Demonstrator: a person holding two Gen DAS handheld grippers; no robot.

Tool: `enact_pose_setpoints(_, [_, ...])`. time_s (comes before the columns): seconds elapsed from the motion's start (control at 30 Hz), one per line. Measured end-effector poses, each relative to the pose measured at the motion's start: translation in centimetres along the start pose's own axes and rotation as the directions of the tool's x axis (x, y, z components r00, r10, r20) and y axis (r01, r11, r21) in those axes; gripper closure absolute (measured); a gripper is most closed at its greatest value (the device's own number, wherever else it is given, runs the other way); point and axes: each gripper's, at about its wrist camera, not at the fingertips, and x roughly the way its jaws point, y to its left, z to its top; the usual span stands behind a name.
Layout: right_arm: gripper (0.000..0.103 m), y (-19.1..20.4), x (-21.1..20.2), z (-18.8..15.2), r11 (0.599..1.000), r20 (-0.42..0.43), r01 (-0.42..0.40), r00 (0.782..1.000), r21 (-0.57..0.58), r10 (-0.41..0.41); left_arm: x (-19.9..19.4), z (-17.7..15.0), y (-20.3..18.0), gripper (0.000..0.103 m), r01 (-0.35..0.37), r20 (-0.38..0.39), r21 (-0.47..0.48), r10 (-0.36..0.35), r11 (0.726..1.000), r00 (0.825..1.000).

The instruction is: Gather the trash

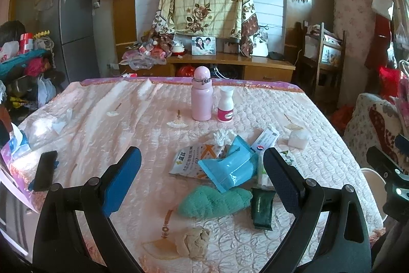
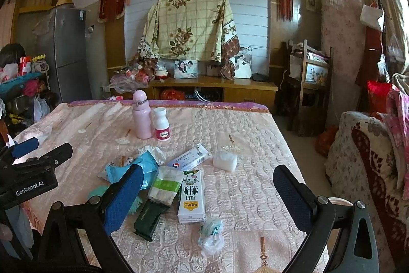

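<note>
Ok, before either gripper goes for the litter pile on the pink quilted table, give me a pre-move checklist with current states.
1. Left gripper open: ok, jaws wide, nothing held.
2. Right gripper open: ok, empty.
3. Trash reachable: ok; light blue plastic wrapper, dark green sachet, crumpled brown paper ball and white milk carton lie near.
4. Non-trash apart: ok; pink flask and white pill bottle stand upright behind the pile.
5. Bin position: cannot tell; only a pale rim shows at the table's right edge.
</note>
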Motion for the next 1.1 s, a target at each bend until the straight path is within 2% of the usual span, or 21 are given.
enact_pose_setpoints(0.07, [0.002, -2.4, -1.3, -0.8, 1.000, 0.002, -0.021, 1.000, -0.003, 0.021, -0.2, 0.1, 0.0, 0.007, 0.007, 0.003, -0.002, -0.007, 1.000, 1.000])
enact_pose_setpoints(0.37, [0.002, 0.5, -3.8, 2.2, 1.000, -0.030, -0.018, 0.999, 0.003, 0.018, -0.4, 0.1, -0.6, 0.007, 0.035, 0.005, -0.009, -0.035, 0.999, 0.999])
enact_pose_setpoints(1.1, [0.002, -0.1, -5.0, 2.8, 0.999, -0.045, -0.032, 0.998, 0.018, 0.033, -0.3, 0.0, -0.9, 0.007, 0.063, -0.004, -0.038, -0.064, 0.997, 0.998])
